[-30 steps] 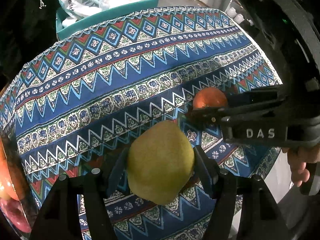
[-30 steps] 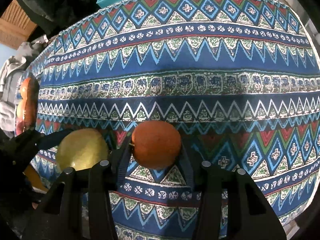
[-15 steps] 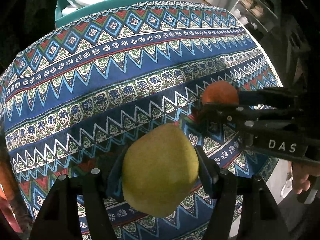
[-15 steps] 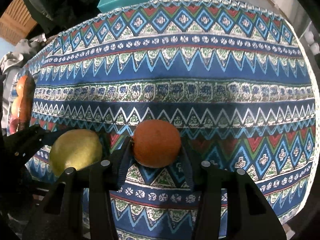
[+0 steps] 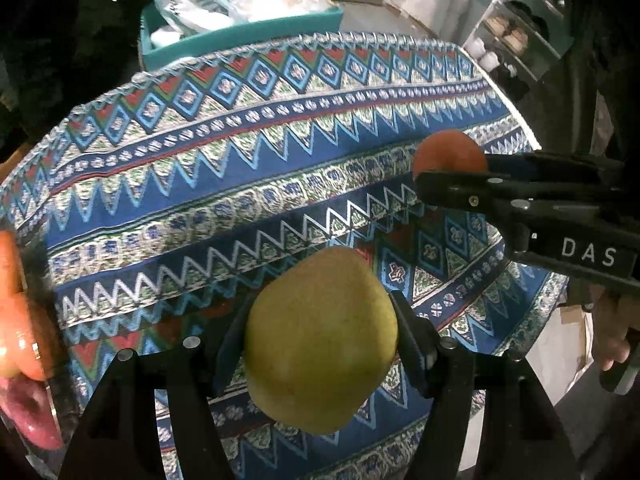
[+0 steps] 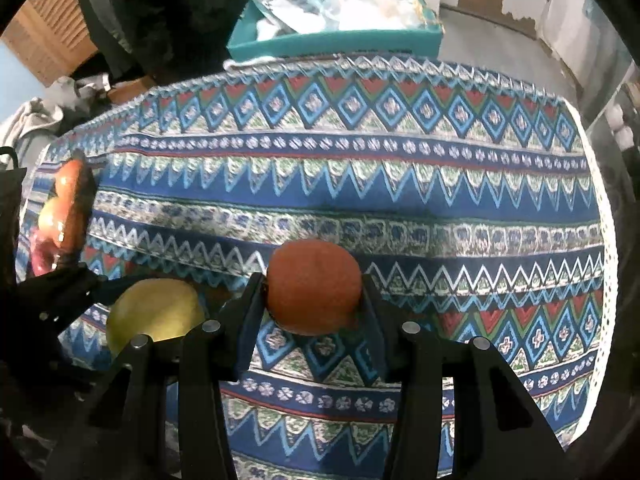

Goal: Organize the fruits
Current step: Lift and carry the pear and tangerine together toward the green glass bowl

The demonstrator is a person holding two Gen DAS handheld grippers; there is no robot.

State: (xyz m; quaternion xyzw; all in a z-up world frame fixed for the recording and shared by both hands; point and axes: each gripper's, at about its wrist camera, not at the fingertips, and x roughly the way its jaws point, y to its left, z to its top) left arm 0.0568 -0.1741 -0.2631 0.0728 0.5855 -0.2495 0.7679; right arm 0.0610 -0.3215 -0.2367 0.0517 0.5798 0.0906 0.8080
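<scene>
left wrist view is showing the left gripper (image 5: 320, 340) clamping a yellow-green pear (image 5: 320, 340); the right gripper (image 6: 314, 288) is squeezing an orange (image 6: 314, 286) above the patterned tablecloth (image 6: 400, 184).

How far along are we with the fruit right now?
Partly done: some reddish fruit already sits grouped at the tablecloth's left edge. In hand: the left gripper is shut on a yellow-green pear, the right gripper on an orange. Left: both still need setting down; no other loose fruit shows on the cloth.
</scene>
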